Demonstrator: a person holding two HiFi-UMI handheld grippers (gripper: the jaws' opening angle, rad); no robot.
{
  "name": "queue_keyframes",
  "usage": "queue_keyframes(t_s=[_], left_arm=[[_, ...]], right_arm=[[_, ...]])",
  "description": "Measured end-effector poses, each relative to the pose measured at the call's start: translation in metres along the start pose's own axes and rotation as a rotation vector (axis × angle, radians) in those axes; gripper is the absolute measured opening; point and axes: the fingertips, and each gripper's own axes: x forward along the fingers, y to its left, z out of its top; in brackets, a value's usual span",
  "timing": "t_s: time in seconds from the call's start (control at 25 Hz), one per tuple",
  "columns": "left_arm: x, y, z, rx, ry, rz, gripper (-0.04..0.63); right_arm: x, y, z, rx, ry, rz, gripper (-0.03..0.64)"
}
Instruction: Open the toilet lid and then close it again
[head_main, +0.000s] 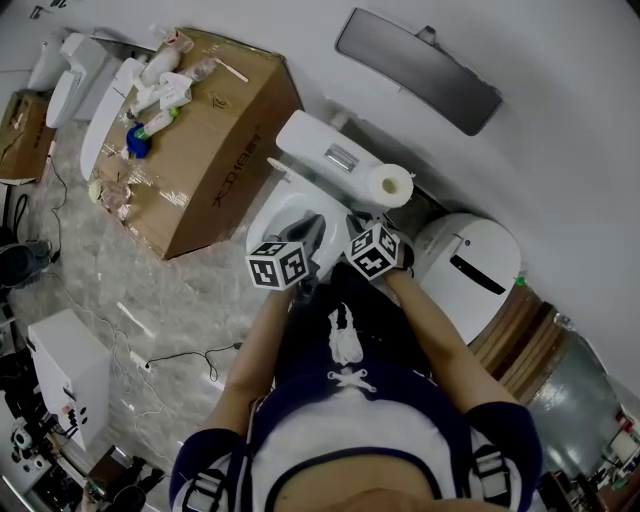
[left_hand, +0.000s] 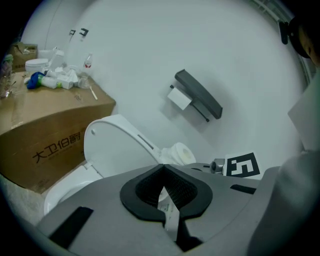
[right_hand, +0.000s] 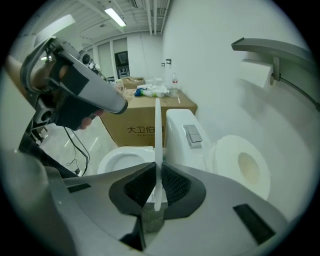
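Right gripper (right_hand: 156, 175) pinches the one raised toilet lid (right_hand: 157, 130) by its edge. Left gripper (left_hand: 162, 172) closed, empty. One paper roll (right_hand: 245, 170) right of right gripper.

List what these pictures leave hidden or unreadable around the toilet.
- Head view: toilet bowl, mostly covered by the two marker cubes.
- Right gripper view: toilet lid, seen only edge-on in the right claw.
- All views: small items on the cardboard box, too small to name.

Marbled floor (head_main: 120, 290) bears toilet (head_main: 320, 148), cardboard box (head_main: 215, 160)
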Motion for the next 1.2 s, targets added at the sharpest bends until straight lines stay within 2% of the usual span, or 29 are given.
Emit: queue_keyframes(t_s=[0.2, 0.52, 0.8, 1.0, 1.2], left_arm=[[0.007, -0.008, 0.004, 0.02, 0.0, -0.008, 0.008], [0.014, -0.013, 0.003, 0.028, 0.008, -0.005, 0.008], [0.015, -0.013, 0.002, 0.033, 0.004, 0.006, 0.008], [0.018, -0.011, 0.006, 0.047, -0.003, 0.005, 0.008], [0.018, -0.01, 0.01, 0.055, -0.007, 0.008, 0.008]], right_arm=[[0.0, -0.009, -0.001, -0.014, 0.025, -0.039, 0.034], [0.002, -0.021, -0.003, -0.077, 0.077, -0.182, 0.035], [0.003, -0.022, -0.004, -0.146, 0.085, -0.26, 0.035], [0.005, -0.02, -0.003, -0.204, 0.049, -0.288, 0.035], [-0.01, -0.019, 0.007, -0.177, -0.032, -0.29, 0.048]])
